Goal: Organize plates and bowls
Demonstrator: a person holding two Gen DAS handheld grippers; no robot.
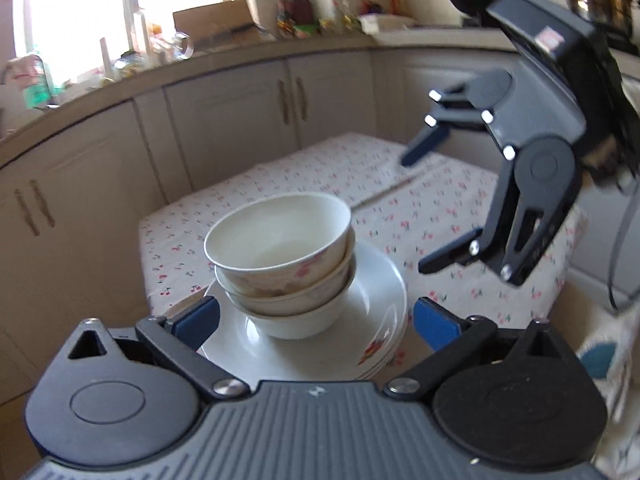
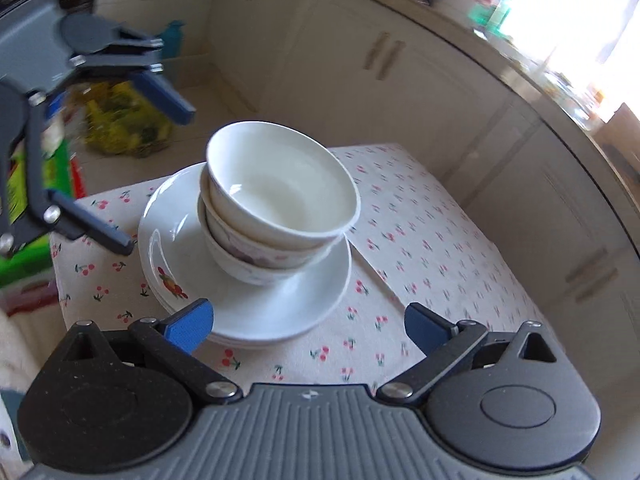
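Note:
Three white bowls with pink flower print [image 1: 276, 240] [image 2: 280, 196] sit nested, slightly tilted, on a stack of white plates [image 1: 376, 300] [image 2: 280, 304]. The plates rest on a table with a cherry-print cloth [image 1: 280, 176] [image 2: 420, 240]. My left gripper [image 1: 316, 320] [image 2: 150, 180] is open at one side of the stack, a little back from the plates' rim, with nothing between its blue pads. My right gripper [image 2: 308, 324] [image 1: 420, 210] is open too, above the cloth at the opposite side, and holds nothing.
Cream cabinets [image 1: 224, 120] [image 2: 360, 64] run close behind the table under a cluttered counter [image 1: 120, 64]. Pots [image 1: 596, 0] stand at the far right. A yellow bag [image 2: 124, 124] and a green box [image 2: 24, 248] lie on the floor beside the table.

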